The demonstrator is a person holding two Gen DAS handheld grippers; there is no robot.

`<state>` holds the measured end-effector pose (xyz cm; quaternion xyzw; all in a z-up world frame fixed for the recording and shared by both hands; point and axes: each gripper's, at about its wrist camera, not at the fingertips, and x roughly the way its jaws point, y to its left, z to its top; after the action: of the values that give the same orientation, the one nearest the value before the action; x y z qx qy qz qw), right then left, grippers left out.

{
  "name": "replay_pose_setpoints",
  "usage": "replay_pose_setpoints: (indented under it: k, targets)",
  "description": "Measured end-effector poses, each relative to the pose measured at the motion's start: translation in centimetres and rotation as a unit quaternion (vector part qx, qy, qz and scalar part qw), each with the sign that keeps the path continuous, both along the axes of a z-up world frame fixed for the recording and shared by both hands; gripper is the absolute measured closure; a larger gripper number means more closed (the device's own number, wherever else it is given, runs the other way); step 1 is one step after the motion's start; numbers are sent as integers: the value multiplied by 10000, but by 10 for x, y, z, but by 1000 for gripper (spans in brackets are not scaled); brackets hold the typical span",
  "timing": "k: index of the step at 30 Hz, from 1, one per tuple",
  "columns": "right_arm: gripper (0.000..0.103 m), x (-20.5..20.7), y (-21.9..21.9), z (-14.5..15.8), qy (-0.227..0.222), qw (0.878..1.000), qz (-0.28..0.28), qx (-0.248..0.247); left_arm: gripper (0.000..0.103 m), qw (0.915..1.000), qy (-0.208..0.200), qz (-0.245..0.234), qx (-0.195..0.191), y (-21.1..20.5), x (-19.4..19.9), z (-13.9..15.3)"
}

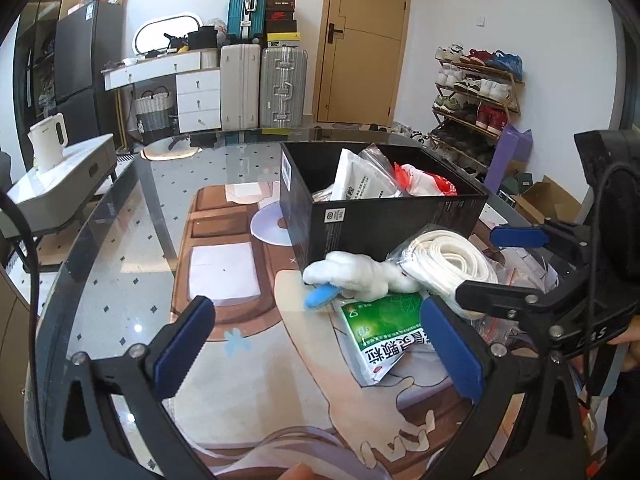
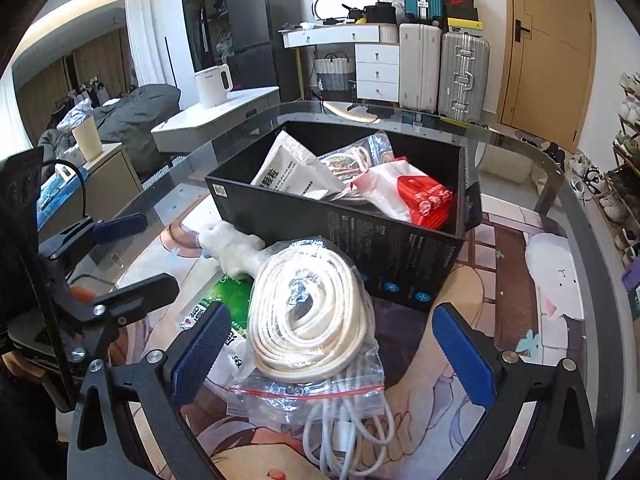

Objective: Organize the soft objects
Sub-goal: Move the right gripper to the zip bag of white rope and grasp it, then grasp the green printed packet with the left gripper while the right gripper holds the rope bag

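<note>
both blue-padded tongs, left tongs (image 1: 316,344) and right tongs (image 2: 336,352), agape near crinkly bagged cable coil (image 2: 316,312), rigid black box (image 2: 360,236)

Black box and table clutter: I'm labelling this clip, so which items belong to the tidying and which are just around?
Job: black box, bagged white cable, white plush toy, green sachet.
Around: kettle, suitcases, shoe rack.

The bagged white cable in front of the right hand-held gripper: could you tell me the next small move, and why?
Probably ease the open right hand-held gripper forward and close on the bagged cable: the bag lies between its fingers, outside the black box.
</note>
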<state>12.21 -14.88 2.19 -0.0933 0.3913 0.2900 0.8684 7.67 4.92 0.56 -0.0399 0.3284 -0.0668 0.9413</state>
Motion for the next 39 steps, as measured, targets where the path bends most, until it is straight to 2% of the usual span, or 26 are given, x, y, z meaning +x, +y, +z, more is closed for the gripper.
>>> replay_pose_setpoints:
  k: [7, 10, 13, 14, 16, 23, 31, 34, 39]
  targets:
    - [3, 0, 13, -9, 16, 9999, 83, -82, 0, 9995, 155, 52, -269, 10, 3, -4]
    - [17, -2, 17, -10, -14, 9999, 98, -81, 0, 9994, 184, 56, -283, 11, 4, -6]
    - [22, -5, 24, -12, -41, 9998, 157, -151, 0, 9994, 186, 45, -287, 10, 3, -6]
    - [29, -6, 26, -12, -59, 9997, 176, -177, 0, 9994, 193, 43, -289, 10, 4, -6]
    - [37, -8, 28, -13, -108, 9995, 179, -237, 0, 9994, 195, 40, -297, 11, 3, -6]
    - [55, -16, 27, -11, -194, 9991, 318, -212, 0, 9992, 252, 47, -301, 11, 4, -8]
    - [59, -30, 7, 8, -352, 9983, 456, 51, 0, 9995, 292, 21, -75, 5, 6, -9]
    - [59, -34, -8, 21, -439, 9980, 379, 238, 0, 9995, 308, -28, 40, 0, 5, -7]
    - [59, -35, -28, 36, -546, 9970, 181, 517, 0, 9987, 469, -209, -8, -12, 6, -7]
